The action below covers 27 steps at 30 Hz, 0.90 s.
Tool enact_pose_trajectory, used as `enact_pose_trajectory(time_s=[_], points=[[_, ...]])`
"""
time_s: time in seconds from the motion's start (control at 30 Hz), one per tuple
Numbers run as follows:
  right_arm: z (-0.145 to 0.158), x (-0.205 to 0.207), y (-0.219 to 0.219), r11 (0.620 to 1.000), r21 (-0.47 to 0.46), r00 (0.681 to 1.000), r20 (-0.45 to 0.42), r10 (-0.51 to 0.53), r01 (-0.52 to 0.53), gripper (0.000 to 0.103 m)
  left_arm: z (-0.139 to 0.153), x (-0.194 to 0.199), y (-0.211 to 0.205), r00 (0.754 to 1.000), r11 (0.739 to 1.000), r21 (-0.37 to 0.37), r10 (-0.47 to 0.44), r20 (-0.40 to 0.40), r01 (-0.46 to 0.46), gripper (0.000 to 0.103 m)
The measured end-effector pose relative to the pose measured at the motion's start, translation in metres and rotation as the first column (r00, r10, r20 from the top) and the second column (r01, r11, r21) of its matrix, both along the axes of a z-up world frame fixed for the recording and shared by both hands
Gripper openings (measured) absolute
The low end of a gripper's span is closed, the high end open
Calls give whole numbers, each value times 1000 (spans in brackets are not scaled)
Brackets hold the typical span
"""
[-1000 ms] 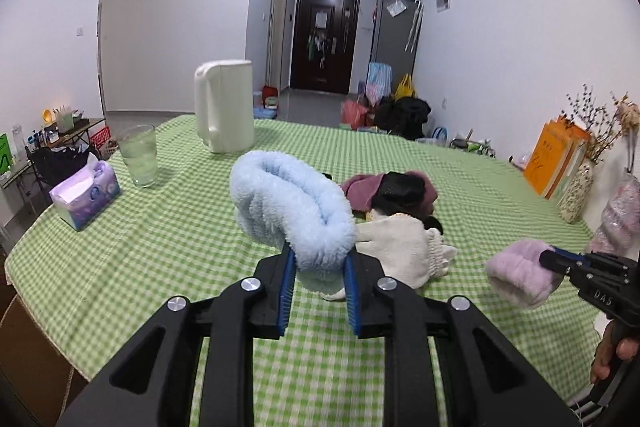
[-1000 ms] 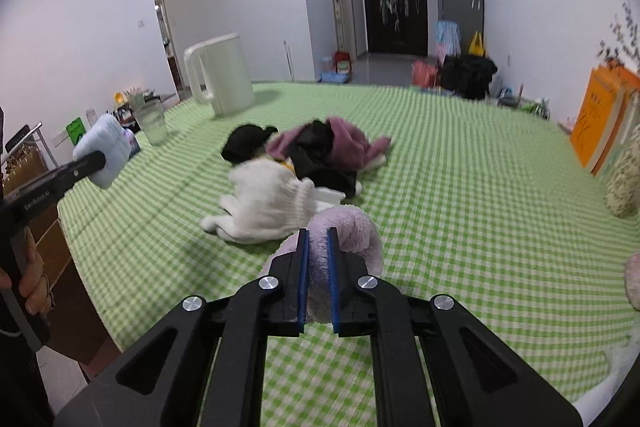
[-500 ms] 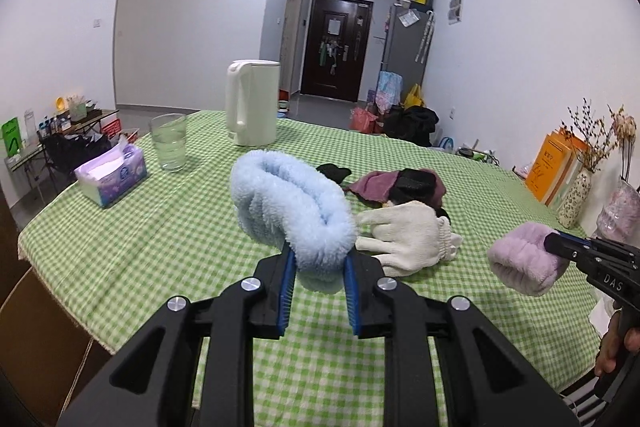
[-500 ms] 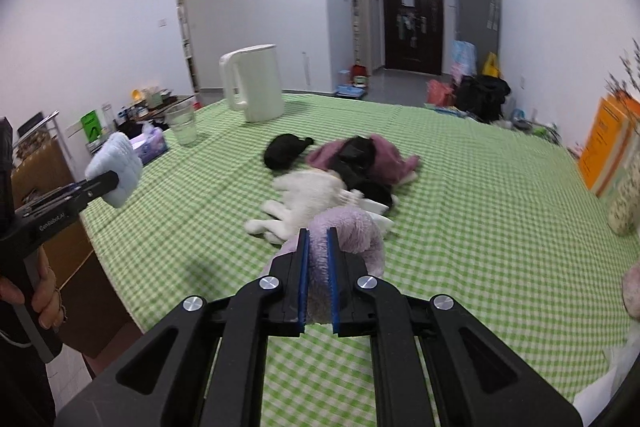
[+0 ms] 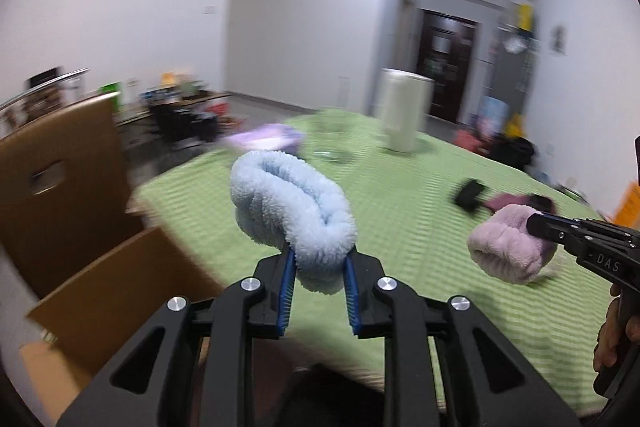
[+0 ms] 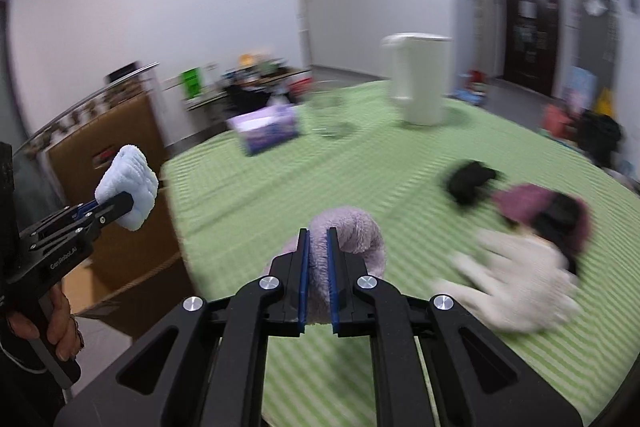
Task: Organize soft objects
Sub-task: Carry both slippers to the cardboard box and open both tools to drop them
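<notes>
Fluffy blue band was pinched in the left gripper, pink one in the right gripper, both above the table's near-left edge. Shallow grips, so a fast swing toward the cardboard box could've dropped either.

The green checked table bears a white kettle; left of it a glass and tissue box; nearer, right, a clothes pile.

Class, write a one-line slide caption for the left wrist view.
Left gripper holds a blue fluffy band above the table edge; right gripper holds a pink one.
</notes>
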State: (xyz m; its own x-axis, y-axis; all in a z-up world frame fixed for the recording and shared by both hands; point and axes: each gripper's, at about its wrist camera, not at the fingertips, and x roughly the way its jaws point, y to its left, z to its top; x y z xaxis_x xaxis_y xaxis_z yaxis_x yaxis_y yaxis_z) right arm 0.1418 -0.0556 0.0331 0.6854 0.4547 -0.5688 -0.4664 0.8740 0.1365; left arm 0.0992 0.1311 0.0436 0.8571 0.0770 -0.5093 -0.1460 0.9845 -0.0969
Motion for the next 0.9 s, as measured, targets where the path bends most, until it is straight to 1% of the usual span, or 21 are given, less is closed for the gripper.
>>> enact_pose_trajectory(time_s=[0.03,0.07,0.1,0.13,0.17,0.2,0.23,0.3,0.33,0.37,0.47,0.57,0.63,0.8,0.9], points=[[-1,7,21,999,5,998,-9,54,-54,8,0,-5,15,999,999,2,44,-2,-44,19],[-1,11,34,996,8,996,-13,86,-86,8,-1,-12,30,996,996,5,94,-7,-94,19],[-2,15,55,990,13,990,-21,141,-141,8,-2,-21,46,988,988,10,153,-11,-153,19],[-2,18,74,981,18,981,-26,192,-191,8,-2,-25,55,983,983,11,182,-16,-182,19],[-2,20,98,966,25,966,-31,256,-256,8,-3,-32,69,973,974,5,228,-26,-228,19],[-1,20,113,954,35,954,-35,297,-296,8,-4,-37,82,964,964,-3,265,-35,-265,19],[-1,22,132,938,51,937,-42,346,-343,8,-3,-44,94,951,952,-3,305,-47,-306,19],[2,25,161,910,75,910,-52,411,-407,8,-1,-53,110,932,933,22,360,-50,-359,19],[4,26,173,898,85,897,-55,438,-433,8,0,-57,119,914,916,49,401,-57,-399,19],[6,26,189,881,97,881,-57,469,-463,8,-1,-61,126,902,904,59,427,-62,-424,19],[8,27,217,853,114,852,-73,518,-509,8,-4,-72,147,863,867,67,498,-85,-494,20],[7,28,239,834,114,830,-97,549,-539,8,-14,-73,163,839,848,73,530,-119,-525,20],[6,27,251,831,104,825,-109,555,-546,8,-23,-72,172,828,840,74,542,-146,-537,20],[-1,26,274,823,67,810,-143,568,-565,8,-42,-68,185,818,839,60,541,-193,-541,20],[-10,31,291,815,53,797,-180,576,-577,8,-58,-61,192,812,841,47,534,-237,-540,21]])
